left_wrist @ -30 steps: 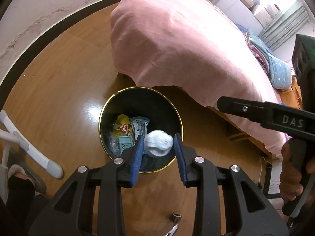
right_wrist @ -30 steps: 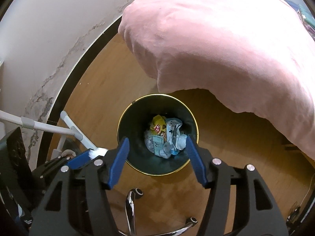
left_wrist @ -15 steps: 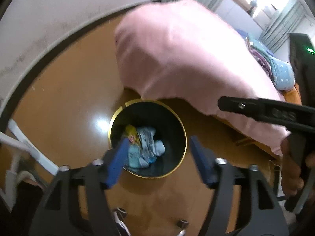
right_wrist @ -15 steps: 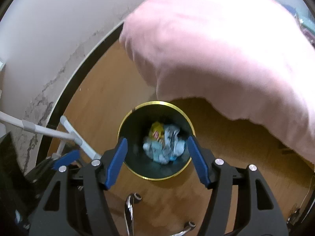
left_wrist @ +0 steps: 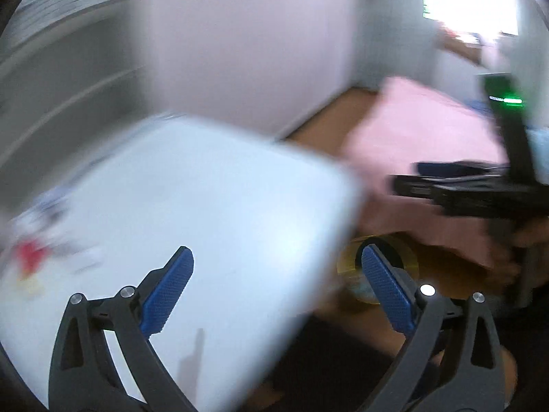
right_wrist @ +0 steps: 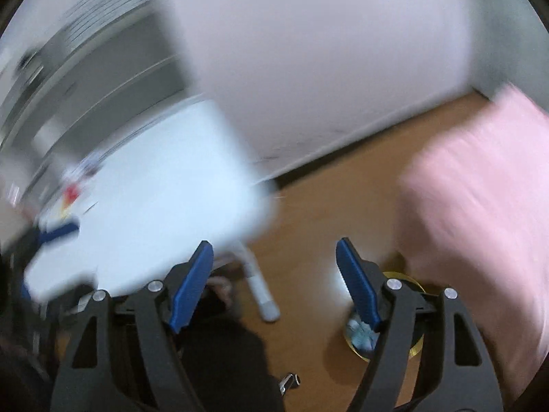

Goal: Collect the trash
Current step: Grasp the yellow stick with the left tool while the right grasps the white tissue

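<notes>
Everything is motion-blurred. My left gripper (left_wrist: 278, 288) hangs over the near part of a white table (left_wrist: 192, 206); its jaws are opening with nothing between them. Blurred trash with a red piece (left_wrist: 31, 257) lies at the table's far left. The black bin with a gold rim (left_wrist: 410, 259) stands on the floor beyond the table's right edge, partly behind my right finger. My right gripper (right_wrist: 274, 285) is above the wooden floor, its jaws also opening and empty. In that view the bin (right_wrist: 413, 350) with trash inside sits at the lower right, and the table trash (right_wrist: 72, 192) at the left.
A pink bed cover (right_wrist: 480, 206) fills the right side next to the bin. A white table leg (right_wrist: 260, 288) reaches the floor between my right fingers. A chair caster (right_wrist: 291, 379) shows at the bottom. A white wall (right_wrist: 326, 68) runs behind.
The left gripper let the white wad fall into the bin and opened wide. Both grippers rose and swung left from over the bin toward the white table.
</notes>
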Tool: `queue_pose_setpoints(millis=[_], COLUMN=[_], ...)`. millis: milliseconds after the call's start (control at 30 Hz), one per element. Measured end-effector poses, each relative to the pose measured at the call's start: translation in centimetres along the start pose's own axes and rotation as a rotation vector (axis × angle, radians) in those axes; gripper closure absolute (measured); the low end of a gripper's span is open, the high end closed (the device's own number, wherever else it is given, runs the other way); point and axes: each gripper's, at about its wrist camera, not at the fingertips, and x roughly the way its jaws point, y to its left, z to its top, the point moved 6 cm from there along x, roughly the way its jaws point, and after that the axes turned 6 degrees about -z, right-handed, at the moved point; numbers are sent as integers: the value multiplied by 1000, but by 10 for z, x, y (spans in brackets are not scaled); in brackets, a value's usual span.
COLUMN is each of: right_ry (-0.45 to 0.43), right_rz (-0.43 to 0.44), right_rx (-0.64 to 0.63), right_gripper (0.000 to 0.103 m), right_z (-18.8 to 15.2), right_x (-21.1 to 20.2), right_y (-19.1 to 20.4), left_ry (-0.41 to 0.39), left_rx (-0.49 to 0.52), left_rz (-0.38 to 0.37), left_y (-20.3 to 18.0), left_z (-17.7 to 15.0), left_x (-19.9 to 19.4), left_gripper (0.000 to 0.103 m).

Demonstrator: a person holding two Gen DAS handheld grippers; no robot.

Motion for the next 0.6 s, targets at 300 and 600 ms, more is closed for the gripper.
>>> queue_pose_setpoints(millis=[300, 600], right_ry=[20, 101], right_rz=[275, 278], right_rx=[-429, -486], right_gripper=[31, 31], right_z=[82, 112], right_x=[56, 144], right_y=[274, 396], left_ry=[-13, 38], left_rx=[-496, -577], left_rz=[363, 399], left_y=[223, 261], left_z=[-108, -148], left_x=[-95, -111], left_gripper=[7, 7])
